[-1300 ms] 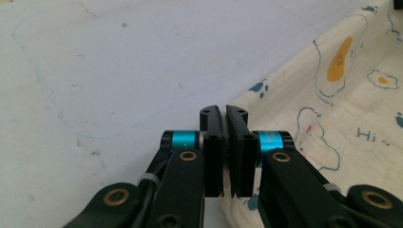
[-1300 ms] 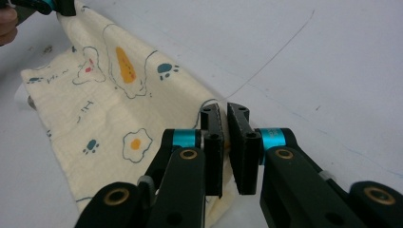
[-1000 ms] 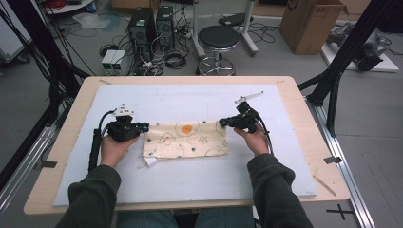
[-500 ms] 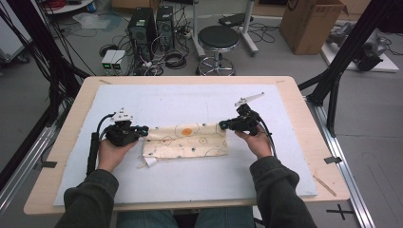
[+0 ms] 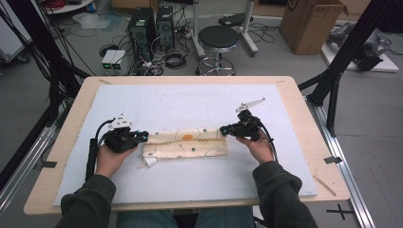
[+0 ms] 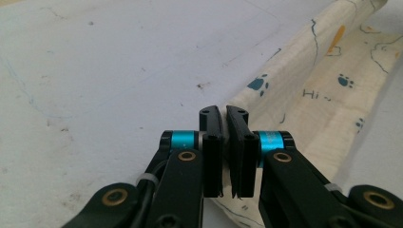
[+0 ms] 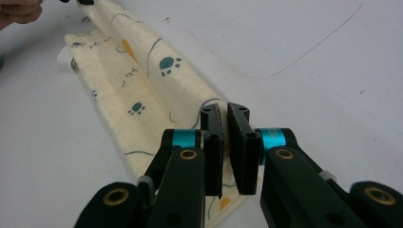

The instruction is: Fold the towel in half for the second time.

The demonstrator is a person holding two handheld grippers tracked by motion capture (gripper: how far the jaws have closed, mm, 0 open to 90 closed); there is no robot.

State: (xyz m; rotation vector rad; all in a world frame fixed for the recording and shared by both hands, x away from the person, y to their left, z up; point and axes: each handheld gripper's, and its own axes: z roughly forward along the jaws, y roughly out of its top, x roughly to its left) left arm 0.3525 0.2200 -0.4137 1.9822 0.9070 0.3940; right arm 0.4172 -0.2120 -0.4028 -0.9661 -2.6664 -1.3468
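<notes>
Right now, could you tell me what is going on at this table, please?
A person seated at the table is working a cream cloth printed with paw prints, a handheld gripper in each hand. The left gripper has its jaws pinched on the cloth's left end, and the right gripper pinches the right end. The cloth lies folded in a long band on the white mat, its far edge raised between the two grippers.

This is a lab or research workroom rigged for recording. A wooden table (image 5: 304, 118) topped with a white mat (image 5: 190, 104) stands inside a frame of black struts (image 5: 347, 61), on a grey floor strewn with cables (image 5: 166, 54). Behind it are desktop computer towers (image 5: 151, 24), a black stool (image 5: 217, 40) and a cardboard box (image 5: 311, 23).
</notes>
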